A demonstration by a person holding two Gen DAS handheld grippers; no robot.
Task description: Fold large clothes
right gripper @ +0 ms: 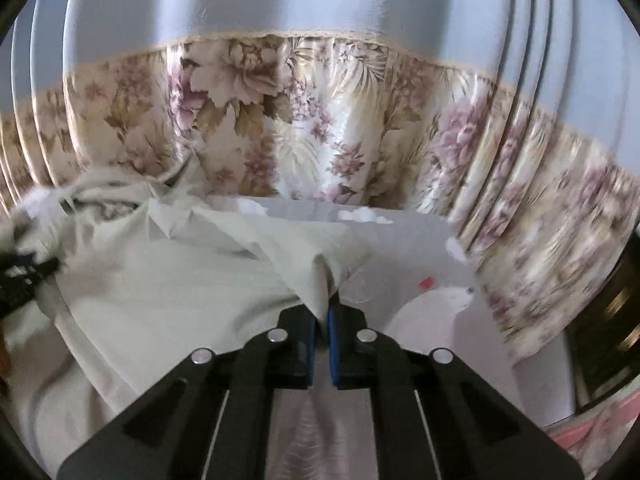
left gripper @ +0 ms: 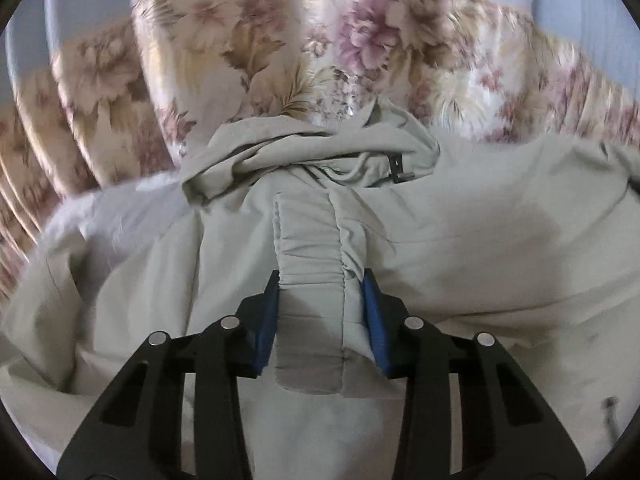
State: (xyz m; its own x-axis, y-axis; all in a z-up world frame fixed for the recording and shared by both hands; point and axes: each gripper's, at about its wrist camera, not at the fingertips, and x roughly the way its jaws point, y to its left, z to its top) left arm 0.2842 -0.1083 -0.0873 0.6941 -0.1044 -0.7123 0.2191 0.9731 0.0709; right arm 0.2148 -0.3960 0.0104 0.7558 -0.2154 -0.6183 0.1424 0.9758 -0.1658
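Your left gripper pinches the jacket's elastic cuff; your right gripper clamps a fabric fold, the garment draped over the bed. Uneven pulling could slip the thin fold free

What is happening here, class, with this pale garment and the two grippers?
A person holding a gripper in each hand is partway through folding a large pale grey-green jacket. The left gripper has its jaws around the elastic cuff of a sleeve. The right gripper has its jaws pinched on a fabric edge, lifting it. The jacket lies on a white sheet, with floral curtains behind it. It is not yet folded flat.
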